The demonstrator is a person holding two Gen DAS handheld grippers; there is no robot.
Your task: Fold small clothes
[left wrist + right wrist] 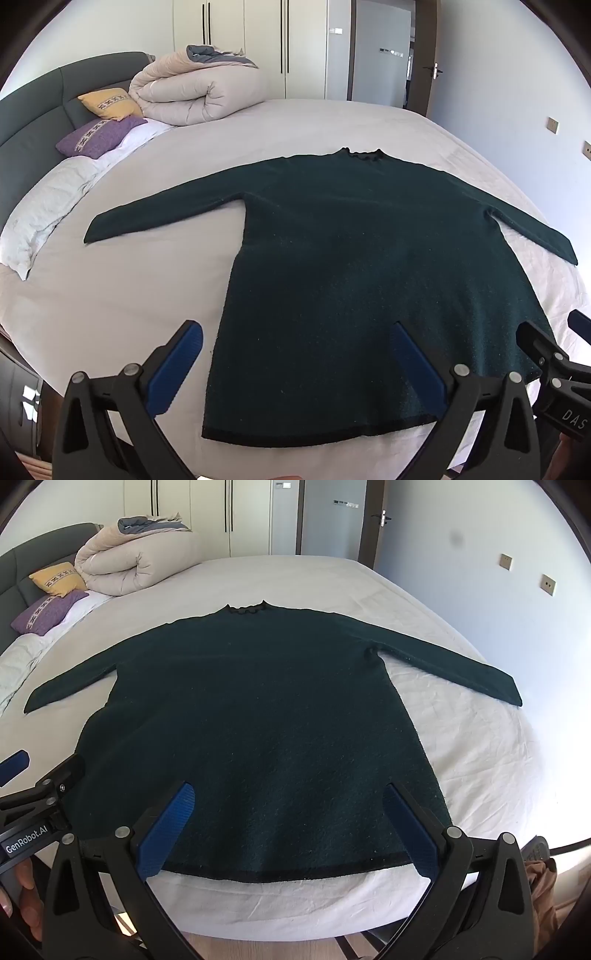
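Note:
A dark green long-sleeved sweater lies flat on the white bed, both sleeves spread out, collar away from me, hem nearest me. It also shows in the right wrist view. My left gripper is open and empty above the hem's left part. My right gripper is open and empty above the middle of the hem. Each gripper shows at the edge of the other's view: the right one, the left one.
A rolled beige duvet, a yellow cushion and a purple cushion lie at the bed's head by the grey headboard. Wardrobes and a door stand behind. Wooden floor shows below the bed's near edge.

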